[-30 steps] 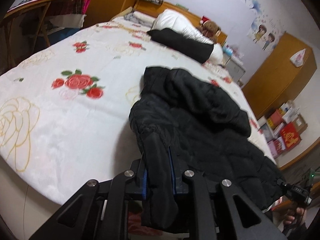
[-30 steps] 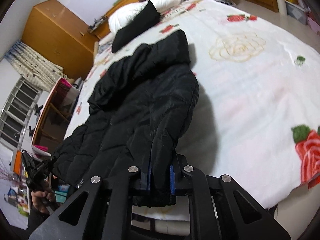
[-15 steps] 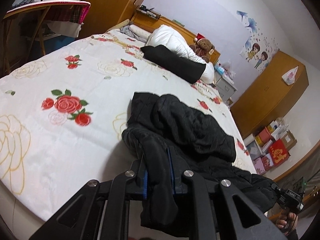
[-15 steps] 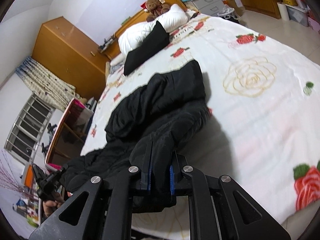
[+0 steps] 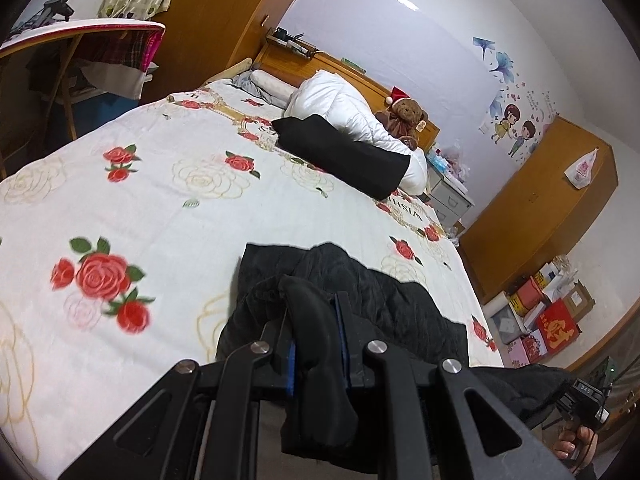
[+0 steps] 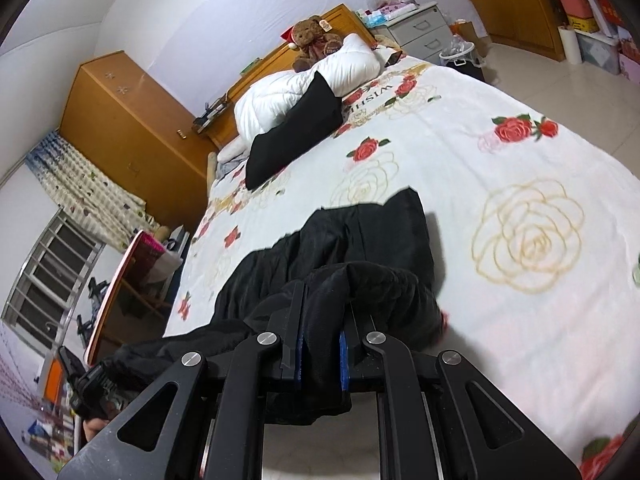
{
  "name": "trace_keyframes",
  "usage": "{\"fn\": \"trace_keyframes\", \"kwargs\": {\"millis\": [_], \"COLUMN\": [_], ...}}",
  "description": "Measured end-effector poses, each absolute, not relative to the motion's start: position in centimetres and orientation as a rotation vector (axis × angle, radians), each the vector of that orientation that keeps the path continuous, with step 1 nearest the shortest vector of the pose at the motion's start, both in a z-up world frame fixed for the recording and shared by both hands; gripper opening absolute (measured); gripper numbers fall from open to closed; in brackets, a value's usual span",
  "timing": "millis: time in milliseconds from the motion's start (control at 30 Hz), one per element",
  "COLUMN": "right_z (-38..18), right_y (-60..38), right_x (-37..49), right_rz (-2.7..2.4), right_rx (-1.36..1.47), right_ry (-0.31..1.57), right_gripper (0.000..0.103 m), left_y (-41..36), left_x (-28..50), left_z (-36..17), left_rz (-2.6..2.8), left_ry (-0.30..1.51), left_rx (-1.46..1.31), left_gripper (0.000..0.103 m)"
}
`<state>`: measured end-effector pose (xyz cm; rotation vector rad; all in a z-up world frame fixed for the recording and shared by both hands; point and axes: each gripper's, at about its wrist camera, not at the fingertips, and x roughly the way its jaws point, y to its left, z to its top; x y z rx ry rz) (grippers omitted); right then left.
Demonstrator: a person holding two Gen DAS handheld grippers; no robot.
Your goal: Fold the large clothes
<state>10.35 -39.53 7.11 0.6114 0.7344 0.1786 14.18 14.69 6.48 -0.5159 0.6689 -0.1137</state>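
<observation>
A large black padded jacket (image 5: 360, 296) lies bunched on the near part of a bed with a white rose-print cover (image 5: 180, 200). My left gripper (image 5: 316, 320) is shut on one edge of the jacket and holds it raised over the bed's near edge. My right gripper (image 6: 320, 312) is shut on another edge of the same jacket (image 6: 360, 240), also raised. The far end of the jacket rests flat on the cover (image 6: 520, 160). Jacket fabric hangs down between both sets of jaws.
A white duvet (image 5: 344, 112) with a folded black garment (image 5: 344, 152) and a teddy bear (image 5: 406, 114) sit at the headboard. A wooden wardrobe (image 5: 536, 216), grey drawers (image 6: 424, 28), boxes on the floor (image 5: 548, 320) and a folding table (image 5: 76, 36) surround the bed.
Both grippers have lifted and carried the jacket's near edges forward toward the headboard. The jacket has bunched up shorter, and more of the room's far wall shows.
</observation>
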Motion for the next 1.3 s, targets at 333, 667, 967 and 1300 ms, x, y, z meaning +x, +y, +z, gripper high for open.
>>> {"fn": "trace_keyframes", "kwargs": {"millis": [333, 667, 967, 1300], "right_z": [7.4, 3.9, -0.8, -1.2], "right_y": [-39.3, -39.3, -39.7, -40.8], "right_x": [18.1, 25.2, 30.2, 30.7], "right_rz": [0.132, 0.077, 0.049, 0.1], "right_rx": [0.583, 0.597, 0.619, 0.733], "right_ry": [0.768, 0.858, 0.955, 0.963], "right_gripper": [0.012, 0.012, 0.015, 0.03], "left_y": [14.3, 13.2, 12.0, 12.1], "left_x": [22.8, 30.3, 34.9, 36.3], "left_z": [5.5, 1.7, -2.8, -3.6], "left_rz": [-0.073, -0.045, -0.028, -0.049], "left_ry": [0.712, 0.802, 0.887, 0.944], "left_rx": [-0.511, -0.453, -0.399, -0.432], "left_gripper": [0.016, 0.016, 0.018, 0.026]}}
